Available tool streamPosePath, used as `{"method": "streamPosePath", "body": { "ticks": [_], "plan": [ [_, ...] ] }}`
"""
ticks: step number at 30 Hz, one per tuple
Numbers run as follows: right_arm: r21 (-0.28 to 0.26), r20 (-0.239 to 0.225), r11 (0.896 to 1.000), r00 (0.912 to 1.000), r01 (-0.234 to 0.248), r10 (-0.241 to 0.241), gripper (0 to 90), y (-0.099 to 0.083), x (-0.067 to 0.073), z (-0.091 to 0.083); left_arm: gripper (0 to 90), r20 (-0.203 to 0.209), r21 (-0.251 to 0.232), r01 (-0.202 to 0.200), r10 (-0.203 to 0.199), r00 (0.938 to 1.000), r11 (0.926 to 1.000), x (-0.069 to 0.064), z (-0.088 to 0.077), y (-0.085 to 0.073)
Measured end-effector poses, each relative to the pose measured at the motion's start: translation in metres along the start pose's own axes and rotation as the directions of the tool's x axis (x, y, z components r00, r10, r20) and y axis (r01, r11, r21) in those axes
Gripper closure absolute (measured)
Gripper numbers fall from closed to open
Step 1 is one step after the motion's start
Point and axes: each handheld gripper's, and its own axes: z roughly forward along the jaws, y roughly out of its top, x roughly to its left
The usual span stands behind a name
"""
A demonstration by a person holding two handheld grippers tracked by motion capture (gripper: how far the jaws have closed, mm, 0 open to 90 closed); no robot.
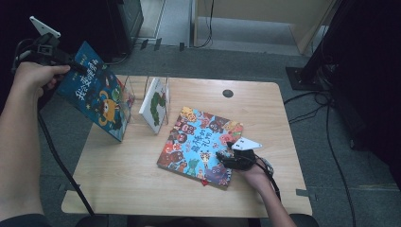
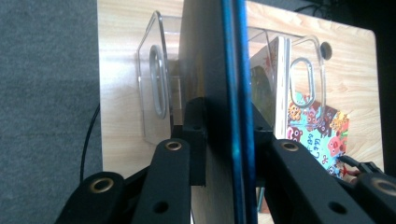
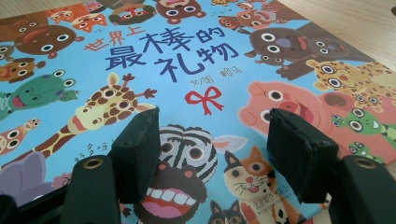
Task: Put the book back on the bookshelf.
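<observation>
Inspection runs left to right, with the clear acrylic book rack (image 1: 142, 101) at the table's back-left as the reference mark.

Left of the rack, the left gripper (image 1: 78, 67) holds the dark blue picture book (image 1: 97, 97) by its upper corner. The left gripper view has the book edge-on between the pads, which close on its covers. The book hangs tilted, its lower corner down at the rack's leftmost slot; judged purpose: to feed it upright between the dividers.

In the rack's right slot, a white-covered book (image 1: 155, 105) stands on edge, leaning on a divider. This is evidently how stored books are meant to sit.

Right of the rack, well apart from it, the animal-cover book (image 1: 201, 144) lies flat on the table (image 1: 118, 184), judged to be awaiting its turn.

At that book's right edge, farthest from the rack, the right gripper (image 1: 226, 152) rests low over the cover. Its jaws stand wide apart with nothing between them; the pads hover just above the printed animals. Judged purpose: steadying the book or standing ready to lift it.
</observation>
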Motion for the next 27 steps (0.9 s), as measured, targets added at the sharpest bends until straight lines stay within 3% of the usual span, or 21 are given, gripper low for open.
{"method": "streamPosePath", "body": {
  "ticks": [3,7,15,19,27],
  "plan": [
    [0.0,0.0,1.0,1.0,0.0,0.0,34.8,0.0,0.0,0.0,71.5,-0.006,-0.012,0.01,-0.01,0.9999,0.9999,0.003,-0.004,-0.001],
    [0.0,-0.005,1.0,1.0,0.0,0.0,34.5,0.0,0.0,0.0,62.5,-0.06,-0.002,0.0,0.0,0.9982,1.0,0.006,-0.007,-0.003],
    [-0.003,-0.005,1.0,1.0,0.0,0.0,33.7,-0.001,0.0,-0.001,53.9,-0.009,-0.052,-0.021,0.021,0.9997,0.9984,0.012,-0.02,-0.01],
    [-0.004,-0.007,1.0,1.0,-0.001,0.001,33.6,-0.001,0.0,-0.001,53.3,-0.001,-0.071,-0.01,0.01,1.0,0.9974,0.013,-0.028,-0.013],
    [0.004,0.0,1.0,0.9999,-0.016,0.016,33.3,0.0,-0.001,-0.002,51.8,-0.024,-0.107,-0.018,0.015,0.9996,0.9941,0.002,-0.055,-0.023]
  ]
}}
